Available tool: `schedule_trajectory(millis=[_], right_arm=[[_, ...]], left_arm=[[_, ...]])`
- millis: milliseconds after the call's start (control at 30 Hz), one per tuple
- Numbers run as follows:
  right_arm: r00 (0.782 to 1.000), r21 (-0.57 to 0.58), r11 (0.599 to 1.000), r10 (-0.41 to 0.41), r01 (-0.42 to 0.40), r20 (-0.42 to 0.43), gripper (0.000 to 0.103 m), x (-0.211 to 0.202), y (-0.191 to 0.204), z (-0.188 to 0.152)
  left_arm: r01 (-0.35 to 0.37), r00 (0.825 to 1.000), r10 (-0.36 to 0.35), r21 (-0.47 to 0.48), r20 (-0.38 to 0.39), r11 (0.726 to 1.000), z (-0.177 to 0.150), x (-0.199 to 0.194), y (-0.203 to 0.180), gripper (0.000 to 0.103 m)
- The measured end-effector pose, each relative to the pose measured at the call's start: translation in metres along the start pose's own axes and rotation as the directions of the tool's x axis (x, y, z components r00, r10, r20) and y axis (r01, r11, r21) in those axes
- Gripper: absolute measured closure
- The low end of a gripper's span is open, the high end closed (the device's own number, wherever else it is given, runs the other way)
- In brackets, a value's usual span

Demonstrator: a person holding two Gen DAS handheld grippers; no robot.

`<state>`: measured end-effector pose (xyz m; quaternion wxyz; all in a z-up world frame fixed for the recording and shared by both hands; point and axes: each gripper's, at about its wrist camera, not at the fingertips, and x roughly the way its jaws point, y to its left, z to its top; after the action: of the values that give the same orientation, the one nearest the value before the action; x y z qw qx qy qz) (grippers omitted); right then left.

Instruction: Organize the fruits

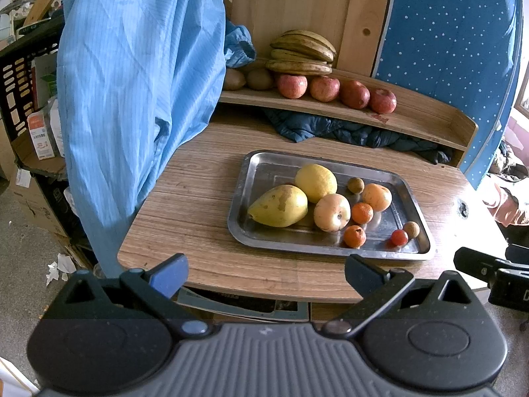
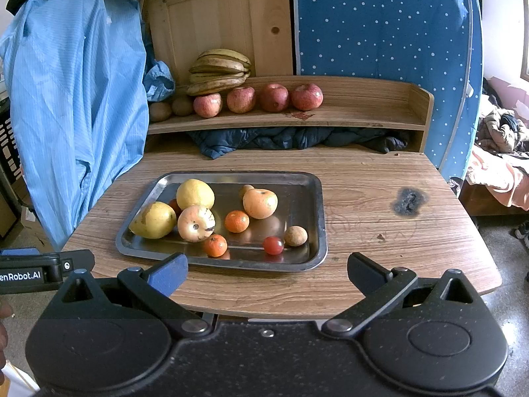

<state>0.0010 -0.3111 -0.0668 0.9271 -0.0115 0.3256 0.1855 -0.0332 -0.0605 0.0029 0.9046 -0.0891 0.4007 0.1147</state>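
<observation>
A steel tray on the wooden table holds a yellow pear, a lemon, a pale apple, small oranges, a red cherry tomato and small brown fruits. On the shelf behind lie bananas, red apples and kiwis. My left gripper and right gripper are open and empty, held at the table's near edge, short of the tray.
A light blue garment hangs at the table's left. A dark cloth is stuffed under the shelf. The table has a burn mark at the right. Boxes and a crate stand at far left.
</observation>
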Motion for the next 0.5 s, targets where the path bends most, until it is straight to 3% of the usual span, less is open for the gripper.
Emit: schedule_trajectory(millis=[333,500], right_arm=[[1.000,0.001,1.000,-0.003,0.003,-0.001,0.001,0.0004,0.0019,-0.0002],[1.000,0.000,1.000,-0.012,0.012,-0.001,0.001,0.0012,0.0036,-0.0005]], left_arm=[[0.034,0.999,-0.034,-0.005,-0.002,0.999,-0.0003,-0.0008,-0.0008,0.000],[0.018,1.000,-0.018,0.004,-0.020,1.000,0.0014,0.0018,-0.0023,0.000]])
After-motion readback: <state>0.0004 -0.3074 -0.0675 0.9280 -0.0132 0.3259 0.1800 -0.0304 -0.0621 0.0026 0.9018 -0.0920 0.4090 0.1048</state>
